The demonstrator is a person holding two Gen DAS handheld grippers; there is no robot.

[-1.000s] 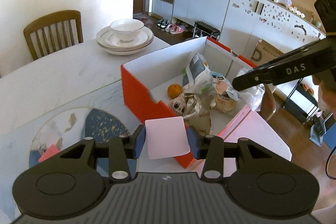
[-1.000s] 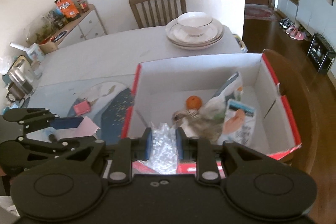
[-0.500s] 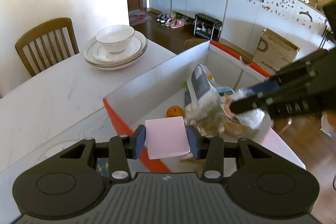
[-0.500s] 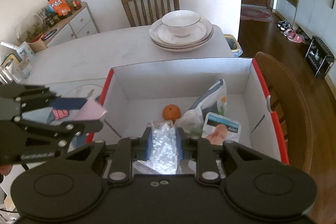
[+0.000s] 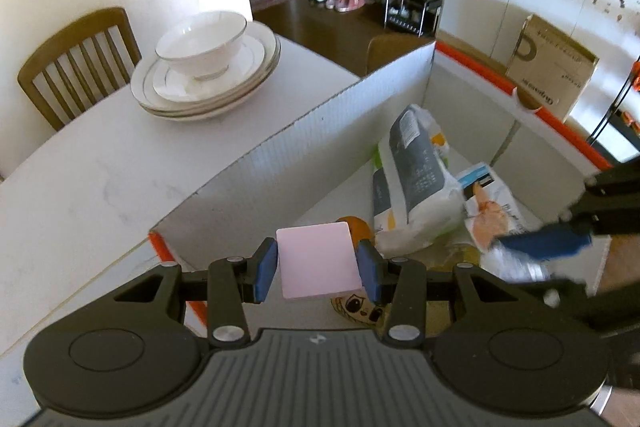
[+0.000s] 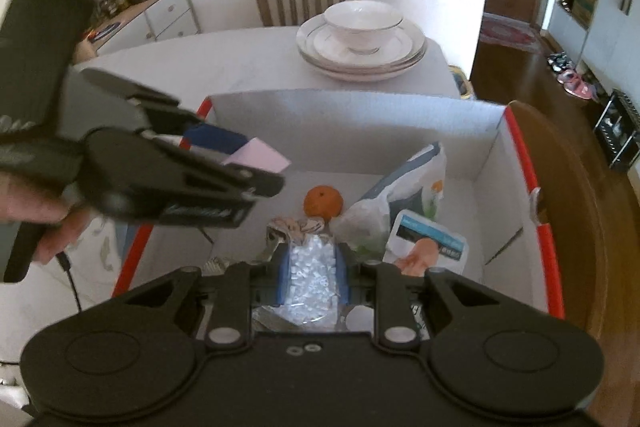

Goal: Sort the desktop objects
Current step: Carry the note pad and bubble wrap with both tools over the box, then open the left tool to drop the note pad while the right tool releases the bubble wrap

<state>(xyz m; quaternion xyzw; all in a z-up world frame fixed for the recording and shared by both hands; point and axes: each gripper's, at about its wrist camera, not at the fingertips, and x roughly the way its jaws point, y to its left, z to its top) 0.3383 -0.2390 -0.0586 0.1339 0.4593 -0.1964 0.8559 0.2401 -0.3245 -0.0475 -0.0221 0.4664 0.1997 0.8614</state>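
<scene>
Our left gripper (image 5: 318, 269) pinches the pink pad (image 5: 318, 259) between its blue pads, and it has crossed from outside the box (image 5: 304, 131) to above its near corner, the pad now hanging over the orange (image 6: 323, 202). Our right gripper (image 6: 311, 267) stays pressed on the crinkled plastic bag (image 6: 310, 265), lower inside the box beside the snack packets (image 5: 416, 171). We judge both items ready to drop in.
</scene>
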